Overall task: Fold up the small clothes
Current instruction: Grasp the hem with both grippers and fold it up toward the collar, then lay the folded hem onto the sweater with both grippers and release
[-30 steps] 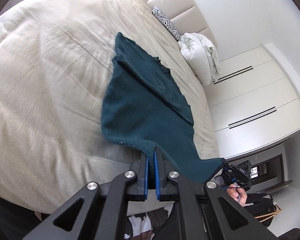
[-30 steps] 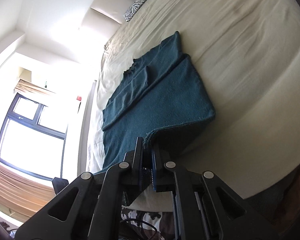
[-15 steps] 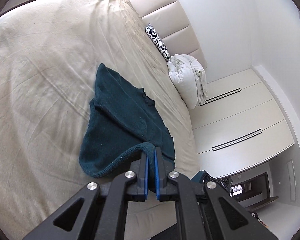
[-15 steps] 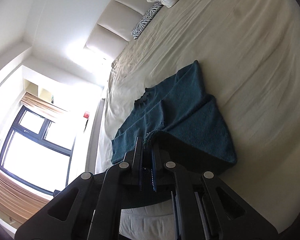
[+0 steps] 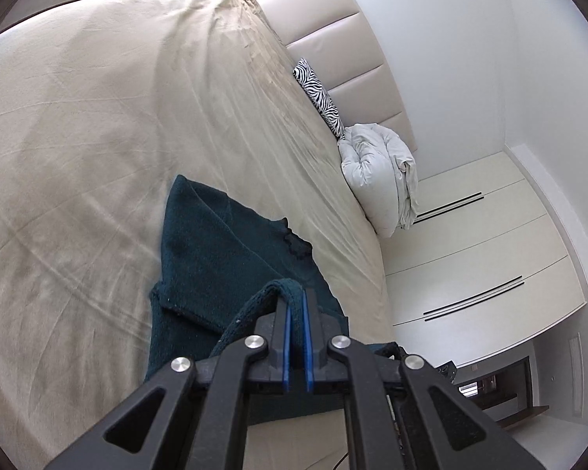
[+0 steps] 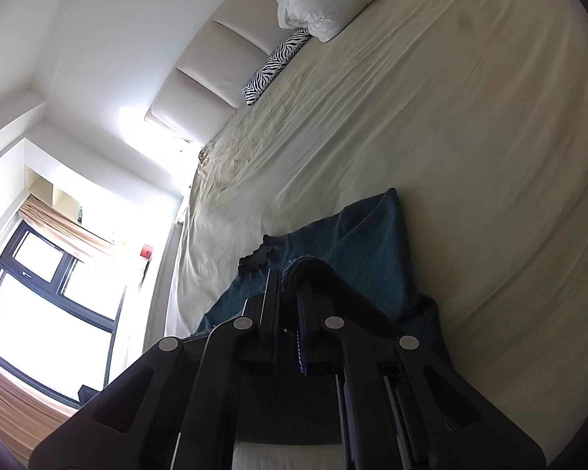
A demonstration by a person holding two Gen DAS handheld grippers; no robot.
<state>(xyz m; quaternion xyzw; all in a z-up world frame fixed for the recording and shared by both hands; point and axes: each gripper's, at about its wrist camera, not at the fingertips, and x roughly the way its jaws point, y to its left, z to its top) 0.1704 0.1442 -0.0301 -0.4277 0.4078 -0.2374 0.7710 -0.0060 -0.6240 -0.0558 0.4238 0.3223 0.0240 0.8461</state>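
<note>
I have the dark teal knit garment [image 5: 231,258] lying on the beige bed sheet [image 5: 78,137], its near hem lifted off the bed and doubled toward the far part; the far part lies flat, neckline [image 6: 260,256] at the far edge; my left gripper [image 5: 294,301] is clamped on one corner of the hem, blue fingers [image 5: 284,337] pressed together on the fabric; my right gripper [image 6: 288,286] pinches the other corner, though its pads are in shadow, so the exact bite is hard to judge; beyond, a zebra-print cushion [image 5: 319,98] and a white pillow [image 5: 376,180] sit against the padded headboard [image 5: 345,35]; wardrobe doors [image 5: 478,254] stand to the right.
</note>
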